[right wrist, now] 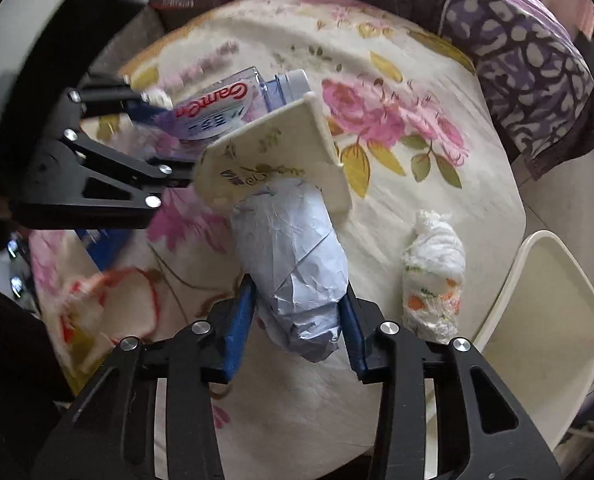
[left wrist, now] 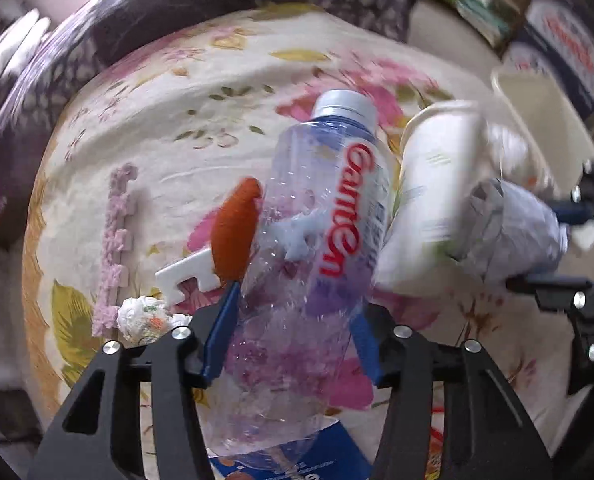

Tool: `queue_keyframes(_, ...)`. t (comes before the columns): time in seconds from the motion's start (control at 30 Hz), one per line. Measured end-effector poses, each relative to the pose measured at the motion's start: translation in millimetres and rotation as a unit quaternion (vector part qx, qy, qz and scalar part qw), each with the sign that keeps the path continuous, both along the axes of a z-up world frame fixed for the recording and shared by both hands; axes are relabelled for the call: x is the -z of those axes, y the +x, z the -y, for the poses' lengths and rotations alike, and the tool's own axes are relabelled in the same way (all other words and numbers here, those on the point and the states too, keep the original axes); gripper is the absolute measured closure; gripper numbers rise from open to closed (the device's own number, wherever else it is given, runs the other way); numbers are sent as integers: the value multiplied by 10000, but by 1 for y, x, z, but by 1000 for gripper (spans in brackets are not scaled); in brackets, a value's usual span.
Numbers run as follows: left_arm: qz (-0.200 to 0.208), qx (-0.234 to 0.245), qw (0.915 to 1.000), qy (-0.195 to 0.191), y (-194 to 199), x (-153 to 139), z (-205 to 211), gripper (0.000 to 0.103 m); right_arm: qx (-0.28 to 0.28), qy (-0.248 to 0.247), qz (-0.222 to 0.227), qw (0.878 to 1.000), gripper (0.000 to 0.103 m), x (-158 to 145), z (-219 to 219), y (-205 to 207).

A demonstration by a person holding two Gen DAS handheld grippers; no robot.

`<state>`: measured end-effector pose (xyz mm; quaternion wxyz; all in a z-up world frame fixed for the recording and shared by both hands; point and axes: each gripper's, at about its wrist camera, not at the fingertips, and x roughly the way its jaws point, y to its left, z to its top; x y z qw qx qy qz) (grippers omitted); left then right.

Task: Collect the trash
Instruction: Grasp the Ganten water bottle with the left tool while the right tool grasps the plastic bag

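Floral bedspread (left wrist: 169,120) as the landmark: above it, the left claw (left wrist: 293,320) is clamped on a clear plastic bottle (left wrist: 317,216), cap pointing away. Just beside the bottle, the right claw (right wrist: 297,320) is clamped on a crumpled grey-blue paper wad (right wrist: 293,264), its far end inside a tilted cream paper cup (right wrist: 273,152). A crumpled tissue (right wrist: 433,276) lies on the bedspread beside a cream bin (right wrist: 545,340).

In the right wrist view, a crumpled paper wad (right wrist: 297,276) is held at centre, a paper cup (right wrist: 273,152) at twelve o'clock, a tissue ball (right wrist: 433,276) at three, a bin (right wrist: 537,320) beyond.
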<state>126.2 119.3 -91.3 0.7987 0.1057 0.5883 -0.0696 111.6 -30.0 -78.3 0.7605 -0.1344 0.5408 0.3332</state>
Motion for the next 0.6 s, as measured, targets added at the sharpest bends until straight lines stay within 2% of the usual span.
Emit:
queue_keyframes(0.1, 198, -469, 9978, -424, 3, -12, -14, 55, 211, 307, 231, 9990, 66, -16, 2, 0)
queue_keyframes(0.27, 752, -1084, 9868, -943, 4, -44, -21, 55, 602, 677, 654, 9937, 66, -36, 4, 0)
queue_keyframes(0.37, 1034, -1333, 9803, -1026, 4, -59, -20, 55, 907, 839, 969, 9876, 66, -47, 11, 4)
queue_keyframes(0.43, 1233, -1580, 9732, -1129, 5, -68, -18, 55, 1139, 926, 1176, 9822, 66, -54, 16, 4)
queue_keyframes(0.6, 1646, -1993, 9598, -1094, 1, -80, -14, 54, 1612, 1036, 1491, 9701, 66, -65, 32, 8)
